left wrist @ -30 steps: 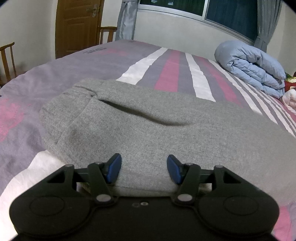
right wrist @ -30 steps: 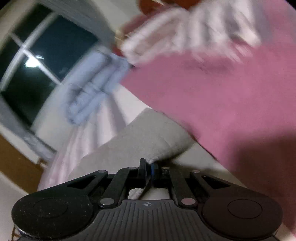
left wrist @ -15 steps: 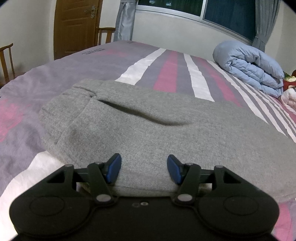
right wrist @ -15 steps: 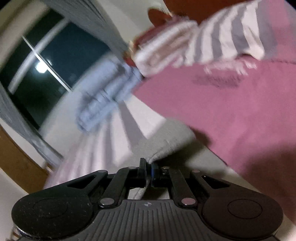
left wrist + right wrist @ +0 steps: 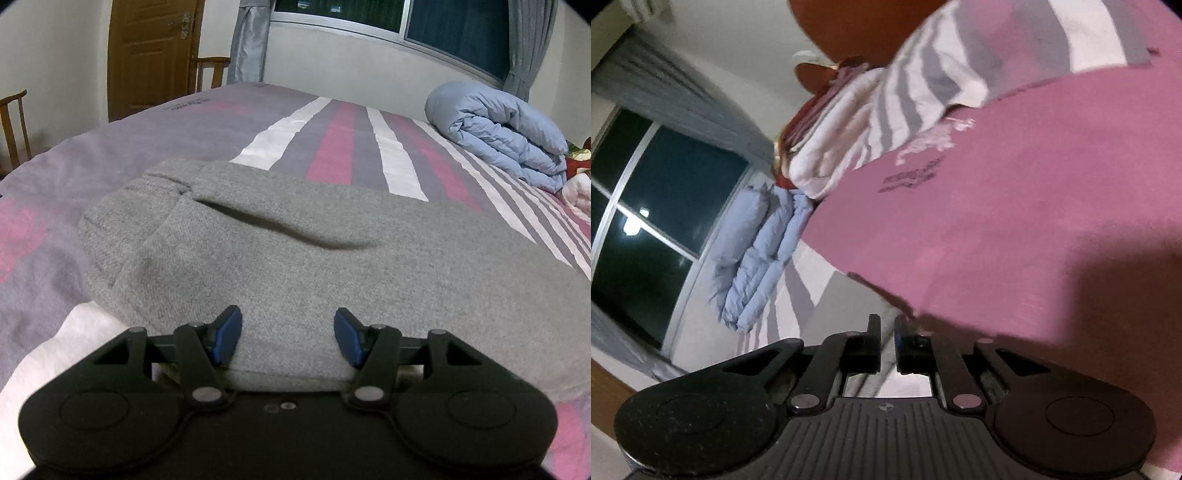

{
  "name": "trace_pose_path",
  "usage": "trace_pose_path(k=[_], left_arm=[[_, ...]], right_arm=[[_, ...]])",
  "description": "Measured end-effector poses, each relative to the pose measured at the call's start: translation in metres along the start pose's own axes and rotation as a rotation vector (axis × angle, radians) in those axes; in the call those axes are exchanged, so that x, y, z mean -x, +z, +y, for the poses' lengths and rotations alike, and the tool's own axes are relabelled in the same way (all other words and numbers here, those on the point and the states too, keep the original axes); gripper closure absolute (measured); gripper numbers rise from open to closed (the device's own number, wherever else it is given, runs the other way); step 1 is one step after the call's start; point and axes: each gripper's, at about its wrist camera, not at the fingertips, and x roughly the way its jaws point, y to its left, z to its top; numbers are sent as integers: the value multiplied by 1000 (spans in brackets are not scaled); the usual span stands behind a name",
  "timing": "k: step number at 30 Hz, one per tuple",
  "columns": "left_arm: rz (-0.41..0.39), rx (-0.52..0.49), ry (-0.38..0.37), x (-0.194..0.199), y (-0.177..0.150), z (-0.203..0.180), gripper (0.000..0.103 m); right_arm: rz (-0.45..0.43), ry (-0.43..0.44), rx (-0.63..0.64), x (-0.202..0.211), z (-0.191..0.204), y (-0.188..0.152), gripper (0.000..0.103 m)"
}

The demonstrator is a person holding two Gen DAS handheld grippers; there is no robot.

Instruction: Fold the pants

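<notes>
Bedroom, striped purple/pink/white bedsheet (image 5: 343, 147), rolled blue duvet (image 5: 495, 129) at far right under the window (image 5: 454, 29). Grey pants (image 5: 295, 258) lie bunched on the sheet near the left gripper (image 5: 288, 334), jaws wide apart, holding nothing, low over the near edge of the fabric. Right gripper (image 5: 885, 332) is tilted, jaws nearly closed with a narrow gap; a grey fabric strip sits in the gap, grip unclear.

Right claw (image 5: 885, 334) parted slightly (was clamped); grey pants (image 5: 882, 354) mostly gone from view.
</notes>
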Motion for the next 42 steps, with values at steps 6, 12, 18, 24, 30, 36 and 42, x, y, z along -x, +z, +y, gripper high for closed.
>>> trace_pose_path(k=[6,12,18,24,30,36,42], left_arm=[[4,-1,5,0,1,-1,55],[3,-4,8,-1,1,-2,55],[3,-3,5,-2,2,-1,55],[-8,-6,9,-1,-2,-2,54],[2,-5,7,-1,0,-1,54],[-2,-3,3,-1,0,0,54],[-6,-2,-1,-1,-1,1,54]], right_arm=[[83,17,-67,-24,-9,-7,95],[111,20,-55,-38,-9,4,95],[-60,-32,279,-3,29,34,102],[43,23,185,-1,9,28,88],[76,120,15,-19,10,14,42],[153,101,-25,-42,15,14,50],[246,78,80,-57,39,7,98]])
